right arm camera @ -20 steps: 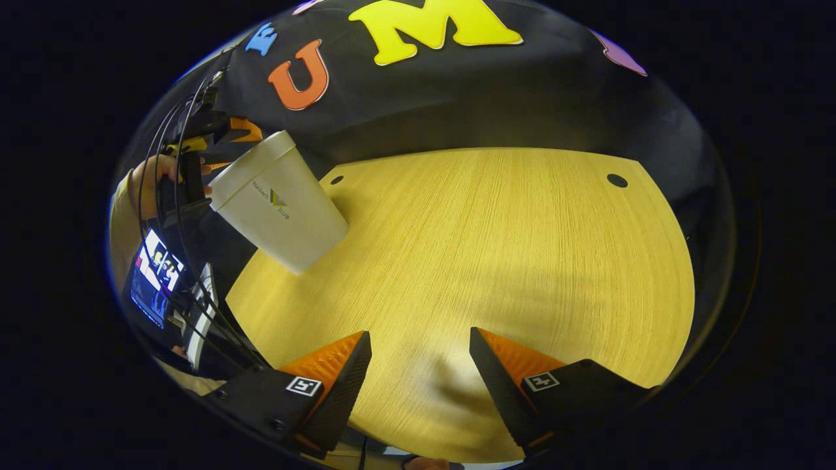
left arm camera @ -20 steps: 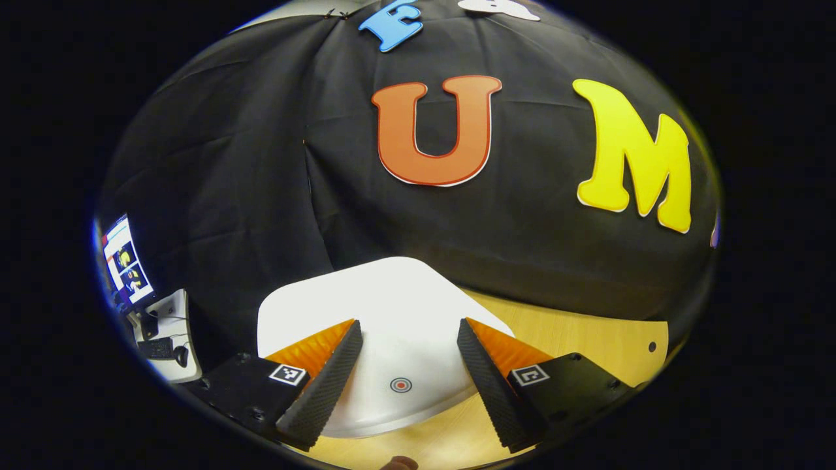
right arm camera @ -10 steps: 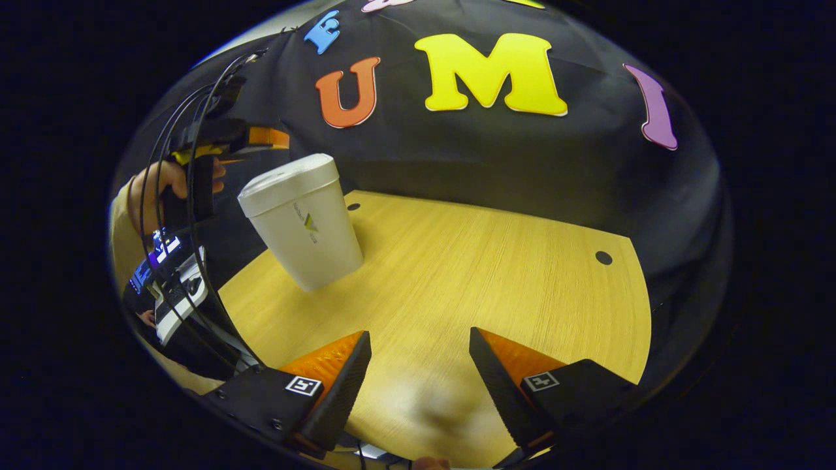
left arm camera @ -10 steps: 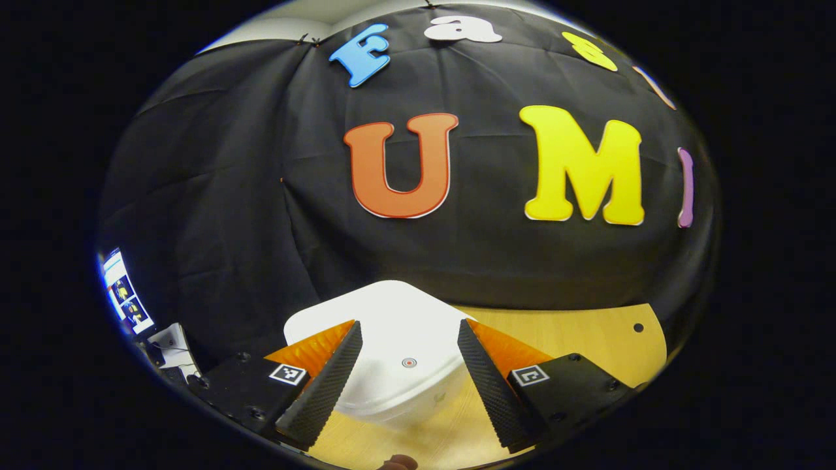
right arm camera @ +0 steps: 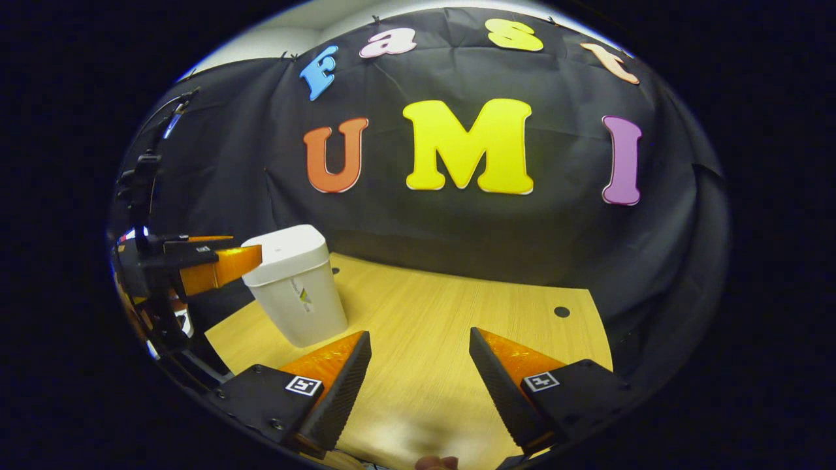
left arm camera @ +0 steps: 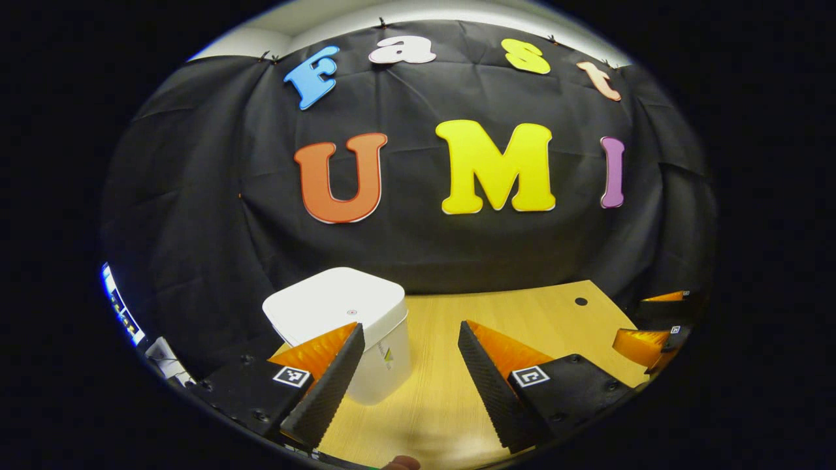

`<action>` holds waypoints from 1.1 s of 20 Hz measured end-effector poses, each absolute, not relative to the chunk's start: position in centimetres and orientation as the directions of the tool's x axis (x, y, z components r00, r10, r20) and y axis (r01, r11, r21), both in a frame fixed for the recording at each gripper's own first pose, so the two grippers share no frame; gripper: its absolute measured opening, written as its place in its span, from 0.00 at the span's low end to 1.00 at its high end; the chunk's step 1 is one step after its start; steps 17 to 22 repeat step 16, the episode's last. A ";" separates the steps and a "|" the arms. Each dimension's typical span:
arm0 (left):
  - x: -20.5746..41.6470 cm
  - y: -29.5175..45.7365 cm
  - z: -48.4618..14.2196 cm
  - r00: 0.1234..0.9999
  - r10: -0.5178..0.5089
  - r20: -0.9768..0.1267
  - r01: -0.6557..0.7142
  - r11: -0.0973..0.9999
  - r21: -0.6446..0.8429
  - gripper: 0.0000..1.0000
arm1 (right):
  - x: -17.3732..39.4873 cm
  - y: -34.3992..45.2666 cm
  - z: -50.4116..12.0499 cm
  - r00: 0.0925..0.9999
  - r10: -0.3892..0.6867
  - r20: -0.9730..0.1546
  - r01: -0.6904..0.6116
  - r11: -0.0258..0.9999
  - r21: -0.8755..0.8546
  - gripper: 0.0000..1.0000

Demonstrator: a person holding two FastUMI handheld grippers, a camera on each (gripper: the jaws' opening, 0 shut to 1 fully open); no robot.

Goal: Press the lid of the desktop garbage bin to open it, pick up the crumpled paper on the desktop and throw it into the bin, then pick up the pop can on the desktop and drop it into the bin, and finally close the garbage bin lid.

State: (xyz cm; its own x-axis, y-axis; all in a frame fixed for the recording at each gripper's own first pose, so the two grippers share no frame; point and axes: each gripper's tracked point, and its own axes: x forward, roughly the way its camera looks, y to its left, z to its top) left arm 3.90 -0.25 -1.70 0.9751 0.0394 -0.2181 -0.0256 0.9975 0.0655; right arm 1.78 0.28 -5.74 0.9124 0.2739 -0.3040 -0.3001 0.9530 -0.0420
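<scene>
The white garbage bin (left arm camera: 366, 326) stands on the wooden table (left arm camera: 522, 323) with its lid (left arm camera: 333, 303) down; a small round mark sits on the lid. My left gripper (left arm camera: 408, 346) is open, its left finger just in front of the bin, nothing between the fingers. In the right gripper view the bin (right arm camera: 297, 287) stands at the table's far left, and the left gripper (right arm camera: 215, 261) hovers beside its lid. My right gripper (right arm camera: 418, 356) is open above the bare table (right arm camera: 457, 313). The right gripper (left arm camera: 653, 329) also shows at the right edge of the left gripper view.
The black cloth wall (left arm camera: 418, 235) closes off the table's far side, just behind the bin. A screen (left arm camera: 121, 307) glows at the far left, beyond the table's edge. Two small dark holes mark the tabletop near its back edge (right arm camera: 562, 312).
Both grippers have pulled back and tilted up. The bin, close under the left gripper's fingers a second ago, now stands farther off with its whole body in sight. The lid stays down.
</scene>
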 end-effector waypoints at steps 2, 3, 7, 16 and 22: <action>3.9 -1.0 -1.3 0.979 0.013 -0.204 0.004 0.997 0.082 0.95 | 1.0 1.0 -3.9 0.931 0.276 -0.241 -0.295 0.954 -0.046 0.96; 3.8 -1.4 -1.4 0.979 -0.004 -0.205 0.021 0.996 0.083 0.96 | 0.5 1.8 -3.2 0.931 0.295 -0.216 -0.309 0.950 -0.036 0.95; 3.3 -2.6 -1.5 0.980 -0.061 -0.191 0.072 0.996 0.049 0.95 | -0.6 3.1 -3.0 0.935 0.302 -0.187 -0.324 0.940 -0.104 0.95; 2.6 -2.3 -0.2 0.988 -0.109 -0.113 0.116 0.991 0.059 0.95 | -0.9 6.0 -3.2 0.935 0.309 -0.173 -0.330 0.938 -0.107 0.96; 2.6 -2.3 -0.2 0.988 -0.109 -0.113 0.116 0.991 0.059 0.95 | -0.9 6.0 -3.2 0.935 0.309 -0.173 -0.330 0.938 -0.107 0.96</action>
